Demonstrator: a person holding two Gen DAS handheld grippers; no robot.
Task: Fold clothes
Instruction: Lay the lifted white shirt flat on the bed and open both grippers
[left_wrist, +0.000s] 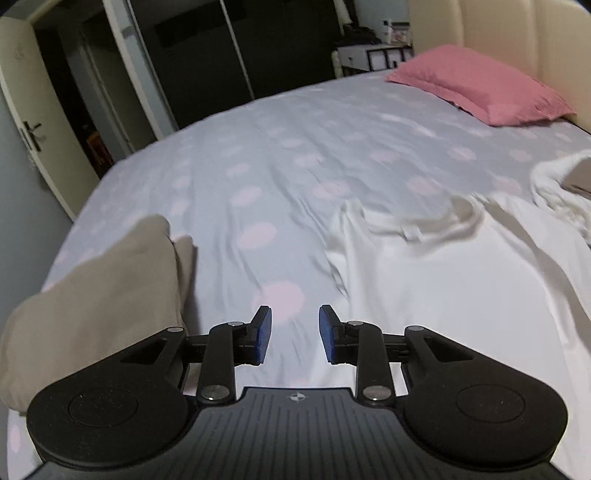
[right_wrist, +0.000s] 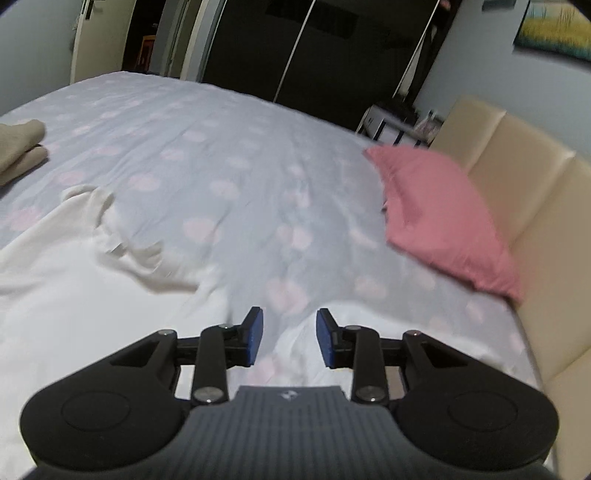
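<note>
Each gripper, left (left_wrist: 295, 334) and right (right_wrist: 289, 336), has a grey ribbed body with a small white emblem, two black round-ended side plates with circular recesses, black link arms joined by silver screws, and two black fingers (left_wrist: 261, 332) faced with blue pads (right_wrist: 322, 338).

Dim bedroom: dotted bed (left_wrist: 258, 155), cream headboard (right_wrist: 524, 177), dark wardrobe (left_wrist: 207, 48).

The bed sheet (left_wrist: 280, 155) is pale grey-blue with soft pink round spots. A plain white garment (left_wrist: 461, 280) lies on it; the folded cloth (left_wrist: 103, 295) near left is plain beige. The pillow (left_wrist: 480, 88) is plain dusty pink, the headboard (right_wrist: 524, 192) cream. The fingers (left_wrist: 263, 334) carry blue pads on black.
</note>
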